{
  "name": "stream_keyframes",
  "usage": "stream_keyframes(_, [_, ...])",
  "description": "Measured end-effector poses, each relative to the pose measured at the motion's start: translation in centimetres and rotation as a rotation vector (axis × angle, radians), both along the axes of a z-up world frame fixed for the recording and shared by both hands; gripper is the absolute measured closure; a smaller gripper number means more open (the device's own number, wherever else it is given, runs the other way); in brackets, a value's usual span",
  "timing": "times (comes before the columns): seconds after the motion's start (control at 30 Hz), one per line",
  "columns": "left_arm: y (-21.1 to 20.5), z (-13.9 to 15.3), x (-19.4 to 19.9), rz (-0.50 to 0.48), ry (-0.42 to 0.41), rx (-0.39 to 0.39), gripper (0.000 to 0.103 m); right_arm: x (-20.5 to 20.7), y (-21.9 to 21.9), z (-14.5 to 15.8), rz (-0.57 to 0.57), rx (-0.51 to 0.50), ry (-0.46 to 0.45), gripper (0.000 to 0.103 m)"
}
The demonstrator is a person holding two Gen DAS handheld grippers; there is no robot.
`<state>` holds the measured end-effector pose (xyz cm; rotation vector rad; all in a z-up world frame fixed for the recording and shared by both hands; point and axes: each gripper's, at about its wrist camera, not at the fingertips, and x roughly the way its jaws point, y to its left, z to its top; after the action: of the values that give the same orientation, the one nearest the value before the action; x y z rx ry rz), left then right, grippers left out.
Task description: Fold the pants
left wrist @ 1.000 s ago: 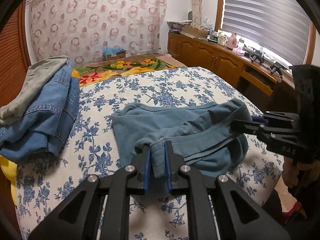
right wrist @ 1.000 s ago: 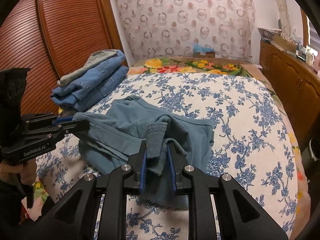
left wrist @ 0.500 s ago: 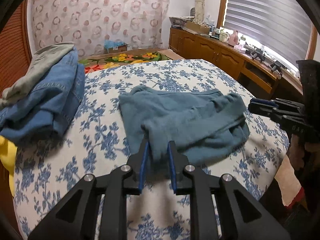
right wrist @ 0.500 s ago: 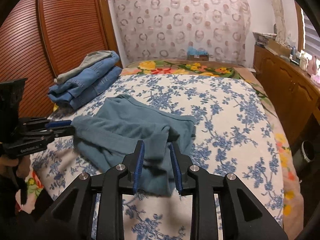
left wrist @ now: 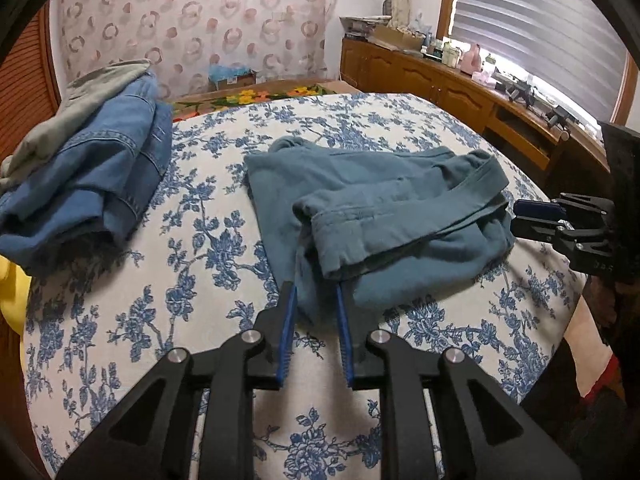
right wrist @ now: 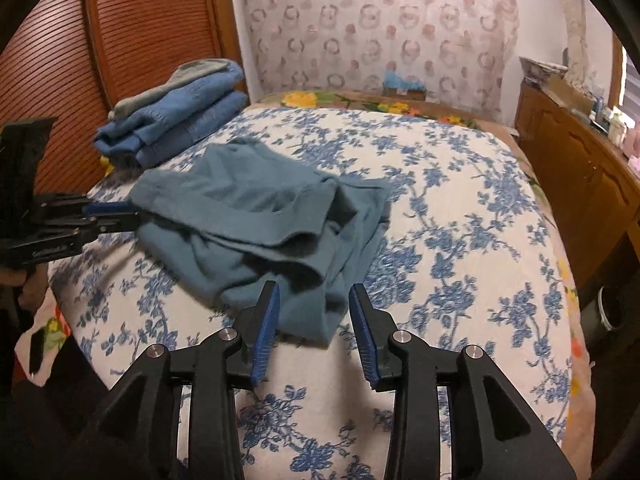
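Since a sec ago both my grippers have come down toward the bed and let the teal cloth drop: back then each one pinched a raised fold, now the pants [left wrist: 384, 208] lie slack on the bedspread.

Left gripper [left wrist: 316, 304]: jaws only a narrow way apart, w/ the near corner of the pants running down between the blue pads. Can't say for sure from this angle if the pads still press the cloth or just flank it; looks loose to me, so I'd call it let go.

Right gripper [right wrist: 314, 300]: jaws opening right now, clearly spread, w/ the near edge of the pants [right wrist: 260, 224] lying between them and touching neither pad. Released.

Pants sit roughly mid-bed on the blue-flowered bedspread [left wrist: 192, 280], folded over on themselves but rumpled, waistband strip draped across the top. In the left wrist view they're at 12 to 1 o'clock from my fingertips; the right gripper [left wrist: 532, 212] shows at 3 o'clock, tips just beside the pants' edge. In the right wrist view the left gripper [right wrist: 116, 216] is at 9 o'clock, tips against the pants' far corner.

Stack of folded jeans [left wrist: 88, 176] w/ a grey-green garment [left wrist: 80, 108] on top sits at 10 o'clock in the left view, well apart from the pants. Wooden cabinets [left wrist: 440, 84] at 2 o'clock under the window blind [left wrist: 532, 28].
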<state>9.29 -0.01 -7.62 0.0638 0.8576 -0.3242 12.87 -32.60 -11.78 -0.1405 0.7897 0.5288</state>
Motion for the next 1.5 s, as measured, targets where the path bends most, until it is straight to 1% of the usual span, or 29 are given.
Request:
stream_keyframes(0.17, [-0.6,-0.2,1.3,-0.004,0.007,0.023,0.086,0.7,0.5,-0.7,0.007,-0.025,0.009,0.067])
stream_keyframes(0.27, [-1.1,-0.1,2.3,-0.006,0.004,0.044,0.086,2.0,1.0,-1.1,-0.002,-0.068,0.011,0.067])
stream_keyframes(0.33, [-1.4,0.2,3.1,-0.005,-0.002,0.049,0.086,2.6,1.4,-1.0,0.003,-0.082,0.007,0.067])
stream_keyframes(0.43, [-1.6,0.5,4.5,0.006,-0.003,0.036,0.086,3.8,1.8,-0.7,0.008,-0.1,-0.005,0.067])
stream_keyframes(0.53, [-2.0,0.6,6.1,0.019,-0.014,0.063,0.086,5.3,2.4,-0.1,0.015,-0.111,-0.032,0.067])
stream_keyframes(0.7, [-2.0,0.7,8.8,0.03,-0.004,0.069,0.086,8.1,2.6,0.3,0.001,-0.092,-0.043,0.067])
stream_keyframes(0.77, [-1.8,0.8,9.5,0.04,-0.005,0.062,0.086,9.1,2.3,0.4,0.001,-0.066,-0.043,0.067])
stream_keyframes(0.83, [-1.6,0.8,9.8,0.045,0.0,0.051,0.086,9.6,1.9,0.6,0.019,-0.017,-0.048,0.067])
stream_keyframes(0.9, [-1.5,0.7,10.0,0.049,0.002,0.05,0.086,10.0,1.8,0.6,0.044,0.031,-0.035,0.067])
stream_keyframes(1.0, [-1.5,0.6,9.9,0.056,-0.003,0.046,0.086,10.5,1.5,0.5,0.049,0.06,-0.009,0.067])
stream_keyframes(1.03, [-1.4,0.6,9.9,0.062,-0.005,0.043,0.086,10.6,1.4,0.6,0.051,0.068,-0.008,0.075])
stream_keyframes(1.07, [-1.3,0.6,10.0,0.068,-0.006,0.041,0.086,10.6,1.3,0.7,0.049,0.076,-0.014,0.084])
stream_keyframes(1.13, [-1.3,0.5,10.0,0.071,-0.008,0.04,0.086,10.9,0.7,1.0,0.006,0.084,-0.037,0.09])
stream_keyframes(1.23, [-1.0,0.7,9.9,0.086,-0.016,0.039,0.086,11.6,0.0,1.0,-0.078,0.058,-0.028,0.09])
stream_keyframes(1.27, [-0.9,0.8,9.8,0.088,-0.017,0.032,0.086,11.5,-0.2,0.9,-0.089,0.052,-0.022,0.09])
stream_keyframes(1.3, [-0.9,0.9,9.6,0.087,-0.019,0.03,0.086,11.4,-0.4,0.9,-0.089,0.06,-0.02,0.089])
stream_keyframes(1.33, [-0.9,1.1,9.3,0.082,-0.022,0.027,0.086,11.1,-0.7,1.1,-0.084,0.075,-0.015,0.084])
stream_keyframes(1.37, [-0.9,1.3,9.0,0.079,-0.026,0.023,0.086,10.8,-0.9,1.1,-0.085,0.08,-0.013,0.082])
stream_keyframes(1.5, [-1.1,2.1,6.9,0.059,-0.048,0.001,0.086,8.5,-1.6,1.9,-0.067,0.1,-0.023,0.079])
